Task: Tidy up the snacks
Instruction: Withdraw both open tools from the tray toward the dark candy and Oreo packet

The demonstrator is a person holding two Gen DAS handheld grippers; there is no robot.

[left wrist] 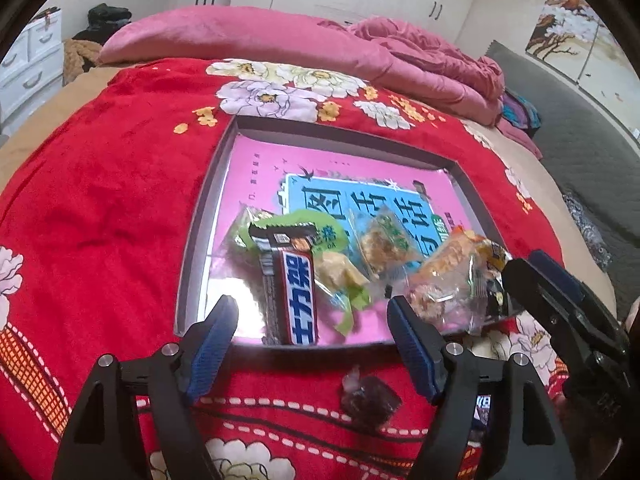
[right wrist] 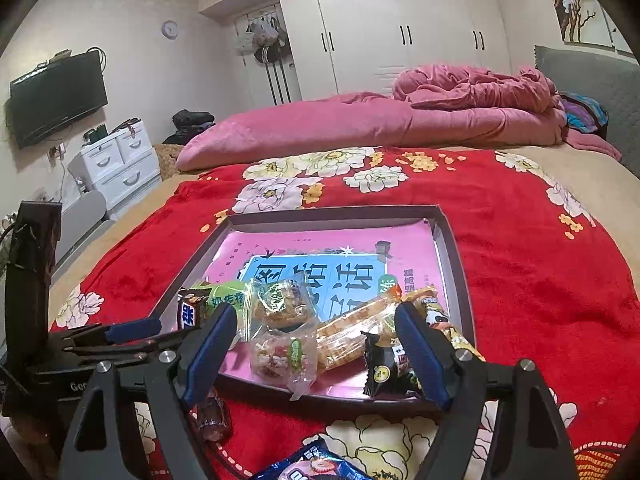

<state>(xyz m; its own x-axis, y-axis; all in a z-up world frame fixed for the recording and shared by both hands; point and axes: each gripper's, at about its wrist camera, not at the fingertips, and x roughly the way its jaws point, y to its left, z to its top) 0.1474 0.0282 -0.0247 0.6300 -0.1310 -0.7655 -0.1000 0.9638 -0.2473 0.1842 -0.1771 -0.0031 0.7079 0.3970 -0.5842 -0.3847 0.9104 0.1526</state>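
Both the left gripper [left wrist: 312,320] and the right gripper [right wrist: 316,340] are held spread and empty above the near edge of the shallow grey cardboard tray [left wrist: 192,240], where the wrapped snacks are heaped. A small dark-wrapped candy [left wrist: 368,400] lies outside on the red floral blanket [left wrist: 100,200] — it could be overlooked, or pushed into the plush when pinched. A blue foil packet [right wrist: 316,464] is shown clearly only by the right wrist view.

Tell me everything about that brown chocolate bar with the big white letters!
The brown chocolate bar in its shiny plastic wrapper has a blue band with white characters edged in red. It is sealed, with crimped, zigzag ends. It lies flat inside the shallow grey cardboard box, on the pink printed sheet, near the front wall. Its far end overlaps a green-and-clear snack packet. No gripper touches it.
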